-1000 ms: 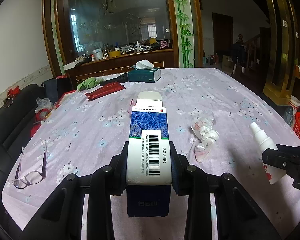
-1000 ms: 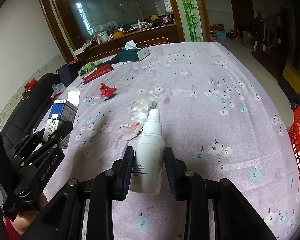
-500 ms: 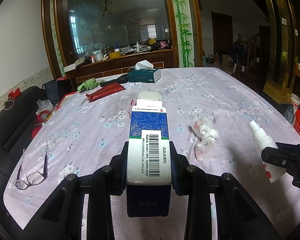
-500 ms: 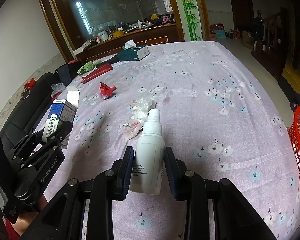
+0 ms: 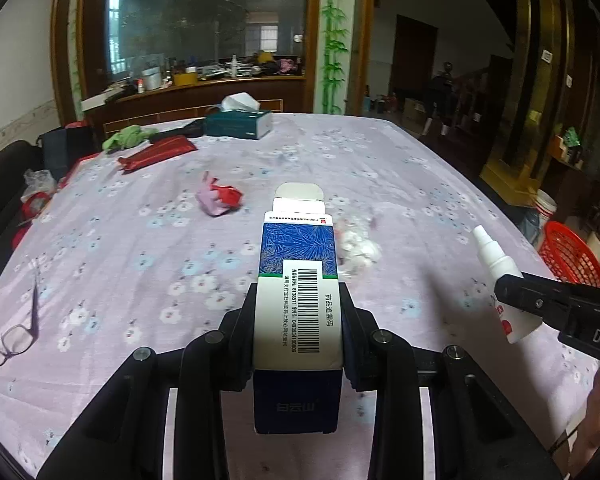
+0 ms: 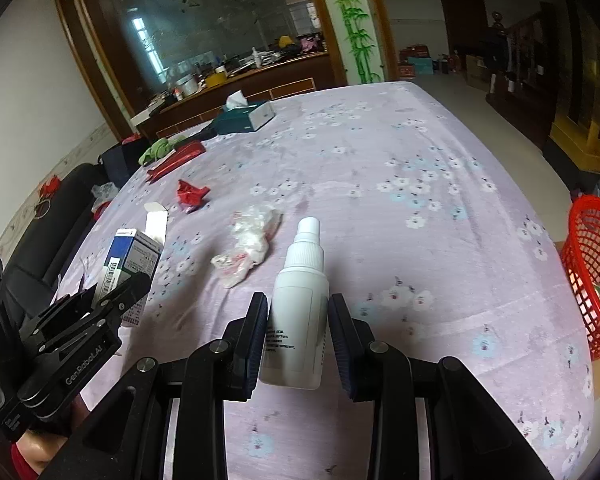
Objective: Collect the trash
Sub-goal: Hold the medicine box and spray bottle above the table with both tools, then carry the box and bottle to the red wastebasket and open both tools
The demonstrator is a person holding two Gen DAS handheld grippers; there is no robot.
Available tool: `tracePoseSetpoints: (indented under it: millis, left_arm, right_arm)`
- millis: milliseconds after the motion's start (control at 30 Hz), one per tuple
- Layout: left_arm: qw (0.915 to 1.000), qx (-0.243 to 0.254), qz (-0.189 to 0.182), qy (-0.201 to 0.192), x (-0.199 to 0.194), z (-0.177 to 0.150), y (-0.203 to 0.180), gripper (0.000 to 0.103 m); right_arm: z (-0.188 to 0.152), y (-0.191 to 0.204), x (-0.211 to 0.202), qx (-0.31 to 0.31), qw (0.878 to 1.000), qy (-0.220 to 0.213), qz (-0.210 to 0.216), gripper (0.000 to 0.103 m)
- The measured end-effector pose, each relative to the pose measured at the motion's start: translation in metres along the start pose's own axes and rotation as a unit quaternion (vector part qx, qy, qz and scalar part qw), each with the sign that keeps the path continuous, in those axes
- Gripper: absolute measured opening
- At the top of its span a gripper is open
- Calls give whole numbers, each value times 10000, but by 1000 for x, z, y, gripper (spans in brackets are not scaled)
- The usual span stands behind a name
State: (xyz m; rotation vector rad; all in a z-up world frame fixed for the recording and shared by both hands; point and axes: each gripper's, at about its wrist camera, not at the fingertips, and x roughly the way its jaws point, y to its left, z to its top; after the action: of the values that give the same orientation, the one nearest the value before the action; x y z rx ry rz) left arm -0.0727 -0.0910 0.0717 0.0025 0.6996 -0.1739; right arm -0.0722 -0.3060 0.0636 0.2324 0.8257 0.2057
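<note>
Item one: we are holding the medicine box (image 5: 298, 312) in the left gripper (image 5: 299, 332), its jaws pressed against both long sides, the open flap pointing away from us. Compared with a second ago, the left view is now panning toward the right edge of the table; the red crumpled wrapper (image 5: 220, 199), earlier hidden behind the box, is showing to its left, and the eyeglasses (image 5: 10, 334) are sliding toward the frame's edge.

Item two: we are gripping the white spray bottle (image 6: 298, 300) in the right gripper (image 6: 298, 328), jaws narrowed onto its body, nozzle up. The bottle is riding clear of the floral tablecloth (image 6: 420, 184), a little higher than before.

Item three: the red basket (image 6: 592, 276) is sitting beyond the table's right edge, now showing larger in both views. We are judging it to be the trash receptacle, and the swing of both grippers toward it suggests that the carry phase is under way, with deposit not yet done.

Items remaining on the cloth: the crumpled plastic wrap (image 6: 246, 246) near the middle and the red crumpled wrapper further back. Both are probably awaiting a later pass. The tissue box (image 6: 246, 116) at the far end is looking like a keeper, not trash.
</note>
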Motion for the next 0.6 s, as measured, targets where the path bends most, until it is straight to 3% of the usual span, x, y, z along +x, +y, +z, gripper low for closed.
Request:
tracePoseSetpoints:
  millis: [300,467,600]
  left_arm:
    - [9945,417,-905,335,12,13,-61,33]
    - [9821,831,-1590,578,18,20,-117,33]
    - [9669,1084,-2179,768,20,29,-168,33]
  right_arm:
    - [3,-48,-21,521,9983,-210,-142,33]
    - [4,-107,-52,1106,9916,-526,-427,33]
    - [4,-161,-86,1563,9813,-840,-751,33]
